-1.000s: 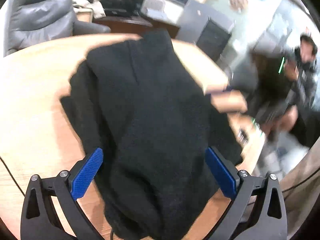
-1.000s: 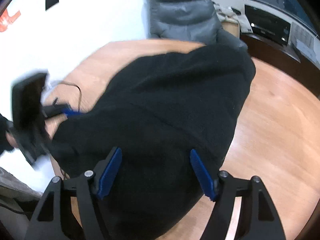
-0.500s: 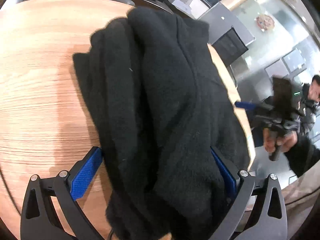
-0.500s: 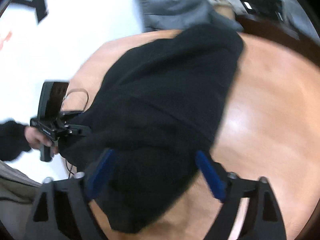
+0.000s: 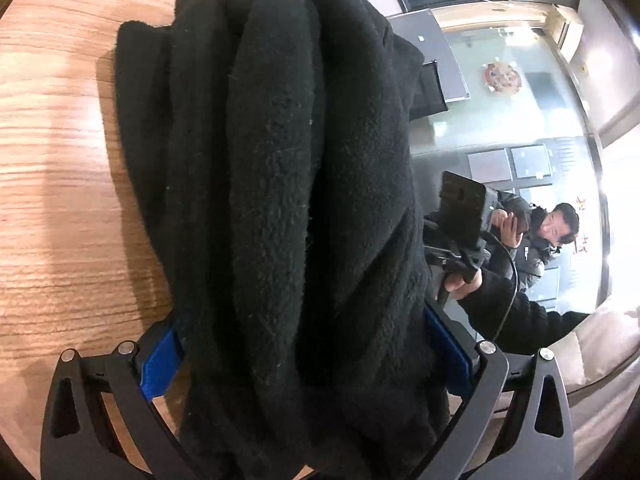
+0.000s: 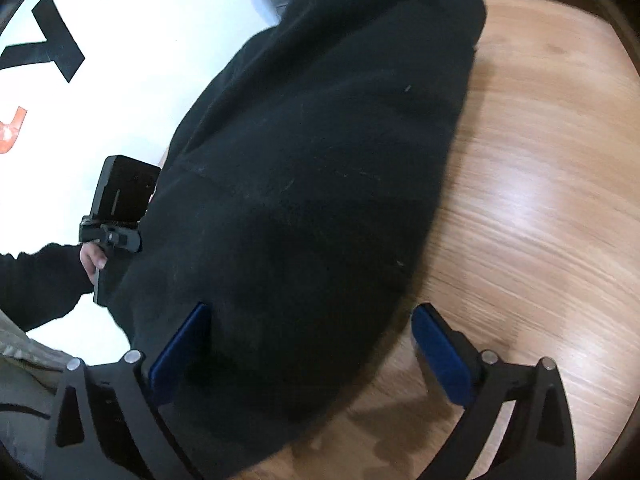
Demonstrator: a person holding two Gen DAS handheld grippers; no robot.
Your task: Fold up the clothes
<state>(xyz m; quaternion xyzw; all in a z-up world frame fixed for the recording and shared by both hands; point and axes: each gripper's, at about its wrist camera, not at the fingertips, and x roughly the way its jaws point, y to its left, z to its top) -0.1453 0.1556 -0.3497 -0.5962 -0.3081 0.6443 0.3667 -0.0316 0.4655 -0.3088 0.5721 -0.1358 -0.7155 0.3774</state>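
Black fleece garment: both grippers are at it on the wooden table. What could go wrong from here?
The black fleece garment lies bunched in thick rolls between the left gripper's wide-apart fingers, so a grip there may catch several layers and spoil the fold. The right gripper has one blue finger clear of the cloth over the wooden table, so closing may pinch only an edge. Part of the garment seems to overhang the table edge and might slide off.

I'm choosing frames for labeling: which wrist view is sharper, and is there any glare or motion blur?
Left wrist view: sharp, with the black fleece garment showing pile texture; bright blown-out window light at the right edge. Right wrist view: softer, the garment nearly featureless, the wooden table grain smeared with a glare patch.
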